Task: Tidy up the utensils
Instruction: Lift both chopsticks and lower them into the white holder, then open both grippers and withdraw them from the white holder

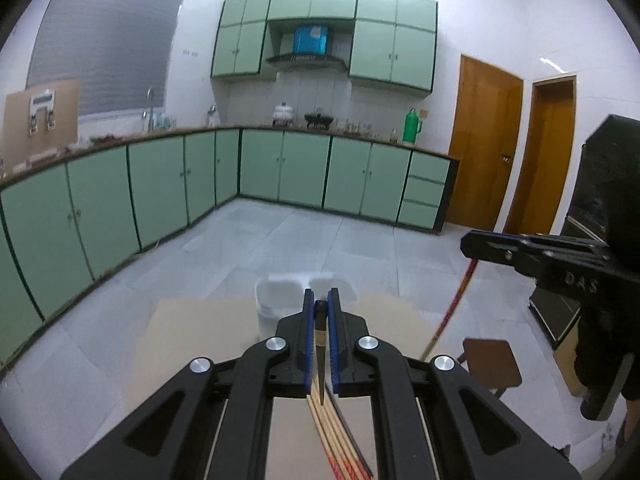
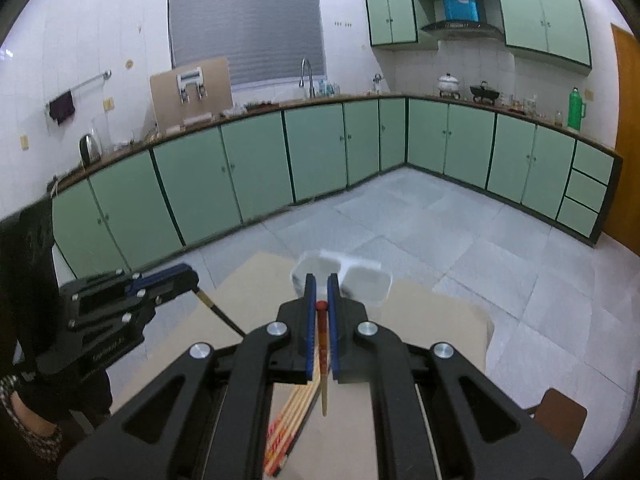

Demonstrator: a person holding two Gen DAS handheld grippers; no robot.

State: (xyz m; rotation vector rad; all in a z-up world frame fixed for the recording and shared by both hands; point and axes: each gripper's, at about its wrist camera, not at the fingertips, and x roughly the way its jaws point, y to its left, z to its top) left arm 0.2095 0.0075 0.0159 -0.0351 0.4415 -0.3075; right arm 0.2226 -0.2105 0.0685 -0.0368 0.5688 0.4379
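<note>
Left wrist: left gripper (image 1: 321,307) clamped on black-tipped chopstick (image 1: 319,344).
Right gripper (image 2: 321,292) pinches red chopstick (image 2: 321,344); both above white holder (image 2: 366,280).

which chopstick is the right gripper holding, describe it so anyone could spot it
Start at the tan board near the white holder. Above it, the right hand-held gripper pinches one chopstick. Its top is red, unlike the black-topped chopstick in the left hand-held gripper.

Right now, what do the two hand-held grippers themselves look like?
Both match: the left hand-held gripper and right hand-held gripper have matte black linkage arms with triangular cutouts, silver round pivot bolts and blue ribbed finger pads. Pale lettering marks each black body.
</note>
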